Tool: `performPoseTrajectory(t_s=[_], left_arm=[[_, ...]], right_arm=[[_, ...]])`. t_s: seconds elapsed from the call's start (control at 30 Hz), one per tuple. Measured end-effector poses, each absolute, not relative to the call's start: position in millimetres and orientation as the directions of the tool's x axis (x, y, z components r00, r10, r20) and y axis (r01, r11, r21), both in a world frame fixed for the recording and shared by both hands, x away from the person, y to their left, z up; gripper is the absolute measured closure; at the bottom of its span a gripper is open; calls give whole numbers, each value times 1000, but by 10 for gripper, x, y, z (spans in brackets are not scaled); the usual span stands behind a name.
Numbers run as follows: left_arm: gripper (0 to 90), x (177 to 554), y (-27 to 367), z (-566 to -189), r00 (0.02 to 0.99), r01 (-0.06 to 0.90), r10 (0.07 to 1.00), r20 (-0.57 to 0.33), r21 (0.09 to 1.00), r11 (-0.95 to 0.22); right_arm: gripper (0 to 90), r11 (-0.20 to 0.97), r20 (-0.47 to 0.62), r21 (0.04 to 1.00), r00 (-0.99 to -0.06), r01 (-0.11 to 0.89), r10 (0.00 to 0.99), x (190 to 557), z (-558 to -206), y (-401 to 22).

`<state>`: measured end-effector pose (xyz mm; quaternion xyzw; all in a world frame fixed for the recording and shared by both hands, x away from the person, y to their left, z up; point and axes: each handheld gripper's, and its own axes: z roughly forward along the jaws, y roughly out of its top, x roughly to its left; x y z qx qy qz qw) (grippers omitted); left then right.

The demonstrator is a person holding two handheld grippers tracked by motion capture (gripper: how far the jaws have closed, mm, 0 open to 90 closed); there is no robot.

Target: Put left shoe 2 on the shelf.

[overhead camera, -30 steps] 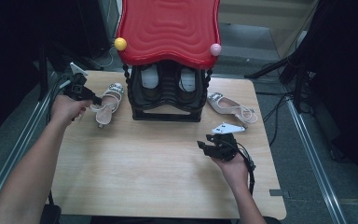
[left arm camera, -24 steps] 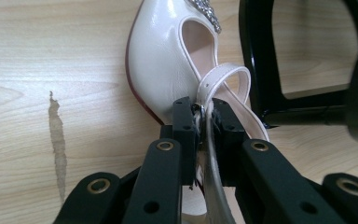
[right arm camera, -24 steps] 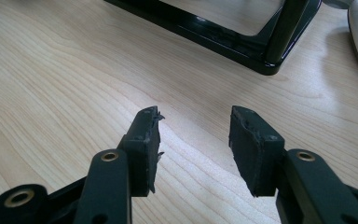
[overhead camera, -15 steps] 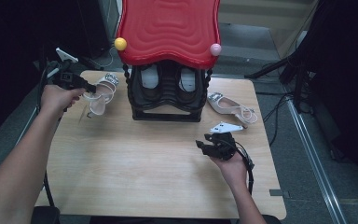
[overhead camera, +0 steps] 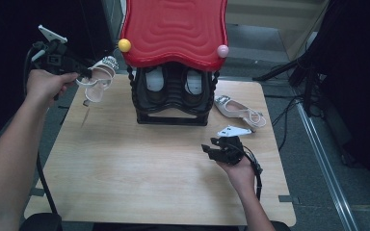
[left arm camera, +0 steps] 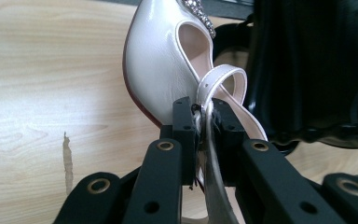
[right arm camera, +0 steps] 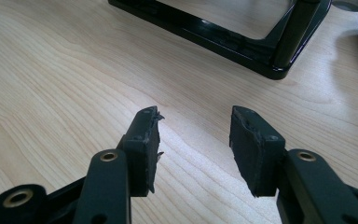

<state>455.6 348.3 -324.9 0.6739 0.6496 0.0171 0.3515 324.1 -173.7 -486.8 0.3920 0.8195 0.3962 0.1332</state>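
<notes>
My left gripper [overhead camera: 83,73] holds a white high-heeled shoe [overhead camera: 96,82] in the air above the table's far left corner, left of the black shoe rack. In the left gripper view the jaws pinch the shoe's white strap [left arm camera: 214,88] at my left gripper [left arm camera: 203,112], and the shoe [left arm camera: 161,65] hangs beyond them with a rhinestone trim at its top. A second white shoe [overhead camera: 238,109] lies on the table to the right of the rack. My right gripper [overhead camera: 216,147] rests low over the table's right part, open with nothing between its fingers [right arm camera: 144,140].
A black shoe rack [overhead camera: 173,94] with a red wavy top [overhead camera: 173,29] stands at the back middle of the wooden table [overhead camera: 139,173]; a pair of shoes sits inside it. The rack's base [right arm camera: 242,44] lies just ahead of my right gripper. Cables run past the table's right edge.
My left gripper has lifted the white shoe off the table and carried it up and slightly left. The right gripper has stayed where it was.
</notes>
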Motion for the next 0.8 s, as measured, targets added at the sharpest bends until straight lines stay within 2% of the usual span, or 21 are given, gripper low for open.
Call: performPoseTrajectory(t_s=[0.37,0.8], left_arm=[[830,4517,3413,-2645,190,815,889,-416,572,93],[830,4382,3244,-1825,277,756,879,-387,653,49]], right_arm=[[536,377,92,756,-657,535,748,3240,-4865,-1740],[535,380,90,754,-657,536,748,3245,-4870,-1741]])
